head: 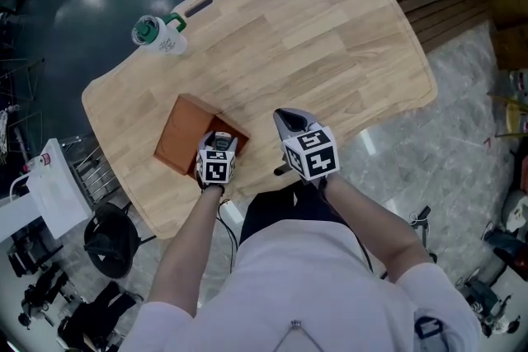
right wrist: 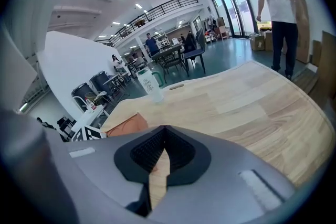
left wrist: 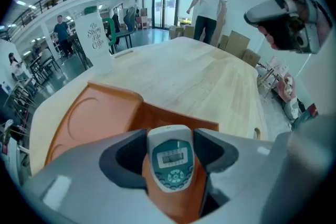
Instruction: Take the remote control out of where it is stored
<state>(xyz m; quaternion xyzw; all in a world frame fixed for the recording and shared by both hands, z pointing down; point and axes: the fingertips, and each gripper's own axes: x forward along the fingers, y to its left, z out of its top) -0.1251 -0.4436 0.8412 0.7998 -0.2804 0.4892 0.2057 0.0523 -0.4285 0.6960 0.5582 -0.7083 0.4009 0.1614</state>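
A white remote control (left wrist: 169, 157) with a teal face and a small screen stands between the jaws of my left gripper (left wrist: 169, 153), which is shut on it. It sits over the open end of an orange-brown storage box (left wrist: 100, 118), whose lid or tray lies flat on the wooden table (head: 313, 53). In the head view the left gripper (head: 218, 154) is at the near edge of the box (head: 186, 132). My right gripper (head: 290, 124) hovers over the table just right of the box, jaws shut and empty (right wrist: 161, 157).
A white cup with a green lid (head: 158, 33) stands at the table's far left corner, beside a slot handle (head: 198, 7). Several people stand in the hall beyond the table. A white stand and black stool (head: 111, 235) sit left of the table.
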